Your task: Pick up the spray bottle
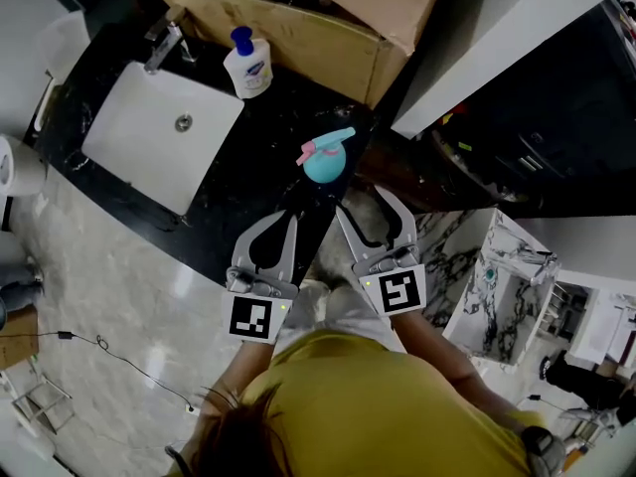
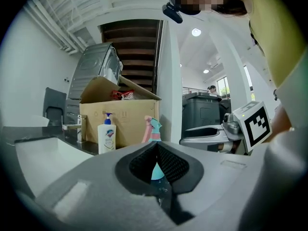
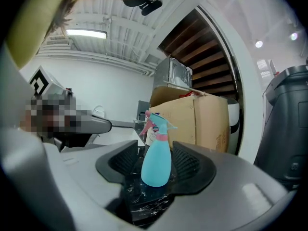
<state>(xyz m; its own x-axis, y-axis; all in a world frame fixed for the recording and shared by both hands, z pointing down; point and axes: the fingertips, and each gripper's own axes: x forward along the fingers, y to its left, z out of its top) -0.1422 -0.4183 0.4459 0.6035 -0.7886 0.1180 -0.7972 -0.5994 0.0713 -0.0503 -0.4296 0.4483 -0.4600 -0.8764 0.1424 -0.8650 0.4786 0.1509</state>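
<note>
Squarely lined up, the right gripper (image 1: 364,203) hangs near level at the counter's front edge with its 2 jaws spread and nothing pressed between them. The teal spray bottle (image 1: 325,162) stands upright just ahead. In the right gripper view it is framed between the ribbed pads but apart from both. That spread looks chosen to pass either side of the bottle's round body, and the level aim suits a grip low on the belly rather than on the pink trigger head.

Just beside it, the left gripper (image 1: 291,217) points the same way with its jaws drawn together and empty — apparently standing by, since 1 gripper should be enough for so small a bottle.

The bottle sits near the front corner of the black marble counter (image 1: 253,182), its trigger turned toward the white sink (image 1: 149,137). A soap pump bottle (image 1: 246,66) stands well apart by the faucet (image 1: 167,43), and a cardboard box (image 1: 298,28) closes off the back — leaving the front as the open way in.
</note>
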